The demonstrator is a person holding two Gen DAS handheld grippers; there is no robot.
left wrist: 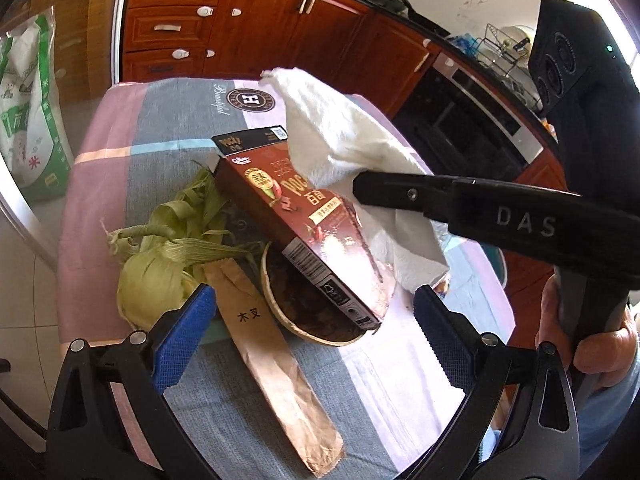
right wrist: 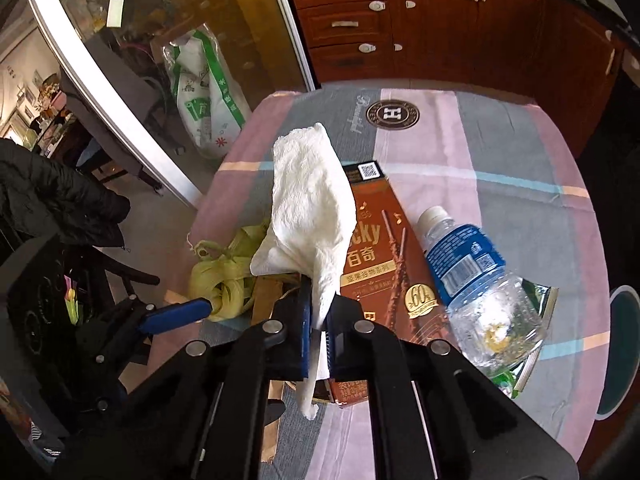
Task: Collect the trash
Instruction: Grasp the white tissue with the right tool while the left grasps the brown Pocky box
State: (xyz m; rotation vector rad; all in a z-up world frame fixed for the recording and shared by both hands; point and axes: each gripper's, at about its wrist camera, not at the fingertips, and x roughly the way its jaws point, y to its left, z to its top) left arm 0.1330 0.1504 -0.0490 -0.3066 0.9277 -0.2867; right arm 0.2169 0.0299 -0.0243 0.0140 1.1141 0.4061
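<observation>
Left wrist view: the left gripper (left wrist: pixel 312 316) hangs wide open over the table (left wrist: pixel 168 128), its blue pads (left wrist: pixel 182 336) apart and holding nothing. Between them, low in the middle of the frame, sits a round bowl (left wrist: pixel 276 300) with dark residue inside. A brown snack box (left wrist: pixel 296 232) lies tilted across the bowl's rim, its long axis running from upper left to lower right, barcode end nearest the camera. A paper sleeve (left wrist: pixel 272 376) lies beside the bowl, its long axis running down toward the lower middle. Green corn husks (left wrist: pixel 168 248) are heaped at centre left. At centre right the right gripper (left wrist: pixel 360 188) comes in from the right edge, clamped on a white paper towel (left wrist: pixel 336 132) that stands up over the box. A hand (left wrist: pixel 588 344) grips its handle at lower right.

Right wrist view: the right gripper (right wrist: pixel 318 328) is closed tight on the towel (right wrist: pixel 312 204), which rises toward the upper middle and trails below the pads. Behind it the box (right wrist: pixel 380 248) lies lengthwise, top flap at the far end. A clear bottle (right wrist: pixel 476 280) lies right of the box, cap pointing to the upper left, with droplets and a yellowish bit inside. A green wrapper (right wrist: pixel 540 300) lies under its base. The husks (right wrist: pixel 224 280) sit at centre left.
</observation>
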